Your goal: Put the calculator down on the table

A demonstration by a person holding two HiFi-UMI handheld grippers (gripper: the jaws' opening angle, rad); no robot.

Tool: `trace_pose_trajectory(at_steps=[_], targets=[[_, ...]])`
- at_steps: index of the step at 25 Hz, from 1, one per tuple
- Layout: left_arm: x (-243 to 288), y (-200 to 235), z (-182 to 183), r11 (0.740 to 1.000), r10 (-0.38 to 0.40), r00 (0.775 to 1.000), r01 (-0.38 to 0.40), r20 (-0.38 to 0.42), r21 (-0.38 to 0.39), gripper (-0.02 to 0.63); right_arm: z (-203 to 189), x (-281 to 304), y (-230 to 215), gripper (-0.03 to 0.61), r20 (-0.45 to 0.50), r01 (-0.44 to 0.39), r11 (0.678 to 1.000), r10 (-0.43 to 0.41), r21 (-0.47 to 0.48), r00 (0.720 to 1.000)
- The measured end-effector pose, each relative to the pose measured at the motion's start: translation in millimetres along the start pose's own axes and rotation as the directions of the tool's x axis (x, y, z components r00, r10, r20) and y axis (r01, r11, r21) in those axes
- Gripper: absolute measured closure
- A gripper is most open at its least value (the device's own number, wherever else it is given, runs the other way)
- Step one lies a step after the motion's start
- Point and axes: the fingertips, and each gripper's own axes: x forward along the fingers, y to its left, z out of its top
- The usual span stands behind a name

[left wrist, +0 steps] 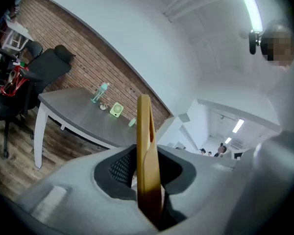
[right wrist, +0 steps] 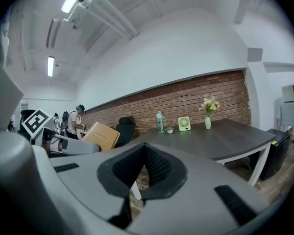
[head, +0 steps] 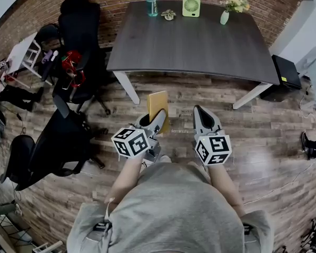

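Fingers (left wrist: 118,169) of left gripper (head: 158,121) clamp calculator (head: 158,104) edge-on, upright, in air over floor, well short of table (head: 200,46). Right gripper (head: 201,115) closed, empty. Placement not yet done: you need approach to table, lowering, release.

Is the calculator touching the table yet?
Apart. The head view shows the calculator gripped in the left tongs over the wood floor, with a strip of floor showing between it and the near edge of the table.
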Motion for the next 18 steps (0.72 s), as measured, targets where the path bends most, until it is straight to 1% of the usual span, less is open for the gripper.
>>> trace_pose_trajectory(at_steps=[8, 18], targets=[[-4, 12, 9, 1.000, -0.017, 1.000, 0.017, -0.008, 0.004, 0.529, 1, 4, 6, 0.577, 0.011, 0.042, 0.999, -0.042, 0.000, 0.999], [0, 19, 14, 1.000, -0.027, 0.999, 0.027, -0.017, -0.004, 0.529, 7, 13, 14, 0.577, 0.005, 0.029, 0.999, -0.029, -0.037, 1.000]])
